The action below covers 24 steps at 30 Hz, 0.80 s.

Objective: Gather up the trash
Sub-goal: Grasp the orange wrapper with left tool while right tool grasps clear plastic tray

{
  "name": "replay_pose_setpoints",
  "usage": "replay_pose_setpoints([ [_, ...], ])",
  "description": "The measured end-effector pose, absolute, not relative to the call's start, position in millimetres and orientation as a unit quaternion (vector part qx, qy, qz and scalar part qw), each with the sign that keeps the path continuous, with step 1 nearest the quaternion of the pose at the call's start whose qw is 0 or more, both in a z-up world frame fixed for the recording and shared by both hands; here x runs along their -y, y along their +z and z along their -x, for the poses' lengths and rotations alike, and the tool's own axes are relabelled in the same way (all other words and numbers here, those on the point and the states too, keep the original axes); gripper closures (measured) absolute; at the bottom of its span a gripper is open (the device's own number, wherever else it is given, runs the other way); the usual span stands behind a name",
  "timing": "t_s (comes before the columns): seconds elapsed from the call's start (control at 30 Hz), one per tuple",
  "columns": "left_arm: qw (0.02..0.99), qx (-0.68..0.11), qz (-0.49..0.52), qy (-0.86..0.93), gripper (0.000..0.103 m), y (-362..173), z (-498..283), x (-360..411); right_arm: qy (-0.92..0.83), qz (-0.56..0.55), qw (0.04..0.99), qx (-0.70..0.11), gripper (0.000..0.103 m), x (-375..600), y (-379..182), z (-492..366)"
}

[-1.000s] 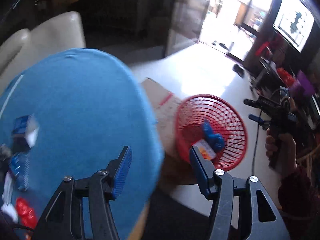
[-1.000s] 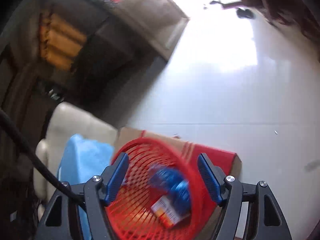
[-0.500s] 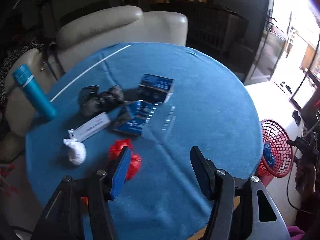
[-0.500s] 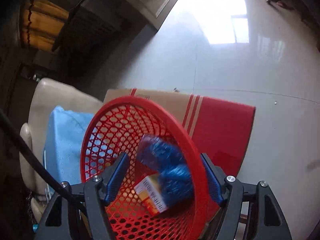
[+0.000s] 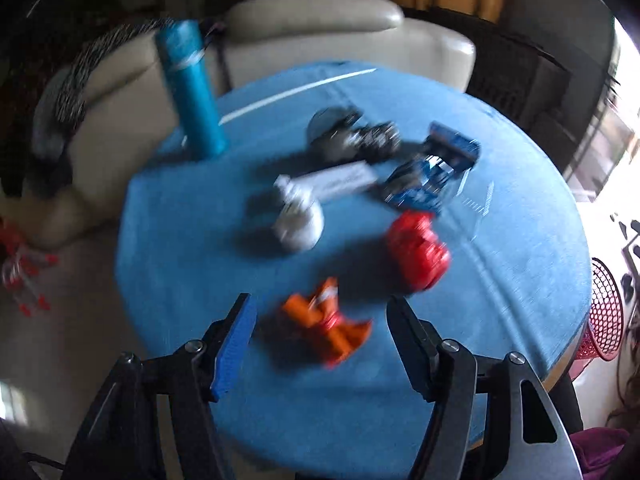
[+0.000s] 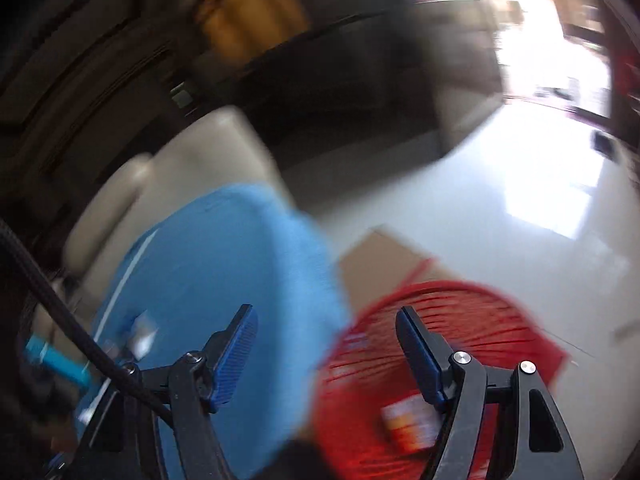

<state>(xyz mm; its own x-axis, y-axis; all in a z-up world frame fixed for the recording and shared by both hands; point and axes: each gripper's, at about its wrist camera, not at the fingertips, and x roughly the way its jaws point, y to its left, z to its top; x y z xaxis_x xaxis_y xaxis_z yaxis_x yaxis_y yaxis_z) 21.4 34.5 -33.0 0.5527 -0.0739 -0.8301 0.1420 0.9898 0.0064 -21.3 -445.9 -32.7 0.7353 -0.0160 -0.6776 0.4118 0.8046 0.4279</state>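
My left gripper (image 5: 320, 340) is open and empty above the round blue table (image 5: 520, 280). An orange wrapper (image 5: 324, 328) lies between its jaws, below them. Beyond lie a crumpled red wrapper (image 5: 418, 254), a white wad (image 5: 298, 226), a white strip (image 5: 340, 178), blue packets (image 5: 432, 172) and a dark crumpled bag (image 5: 352, 138). The red mesh basket (image 5: 606, 312) stands past the table's right edge. My right gripper (image 6: 326, 354) is open and empty over the gap between the table (image 6: 224, 280) and the red basket (image 6: 480, 320), which holds a small carton (image 6: 410, 422).
A teal bottle (image 5: 190, 88) stands upright at the table's far left. A cream sofa (image 5: 320, 36) curves behind the table. A cardboard box (image 6: 380, 260) lies under the basket on the pale floor (image 6: 520, 220). A black cable (image 6: 60, 320) crosses the right wrist view.
My left gripper has swung from the basket back over the table and down toward the orange wrapper. My right gripper has swung left from over the basket toward the table edge. Both stay open.
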Motion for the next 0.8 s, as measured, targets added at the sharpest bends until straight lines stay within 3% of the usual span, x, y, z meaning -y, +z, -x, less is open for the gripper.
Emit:
replay_pose_setpoints([
  [0.27,0.867,-0.493,0.005,-0.074,0.034,-57.3,-16.1,-49.7,0.064,-0.291,0.823,-0.483,0.028,285.0,-67.1,-117.3],
  [0.57,0.847,-0.518,0.088,-0.085,0.034,-82.4,-34.5,-63.1,-0.032,-0.186,0.797,-0.573,0.028,194.2,-91.8,-212.5],
  [0.7,0.831,-0.527,0.143,-0.109,0.034,-87.5,-34.3,-70.9,-0.062,-0.155,0.807,-0.566,0.028,180.9,-100.8,-213.5],
  [0.8,0.822,-0.533,0.163,-0.114,0.035,-94.1,-39.8,-71.8,-0.052,-0.111,0.822,-0.557,0.045,170.9,-106.4,-209.2],
])
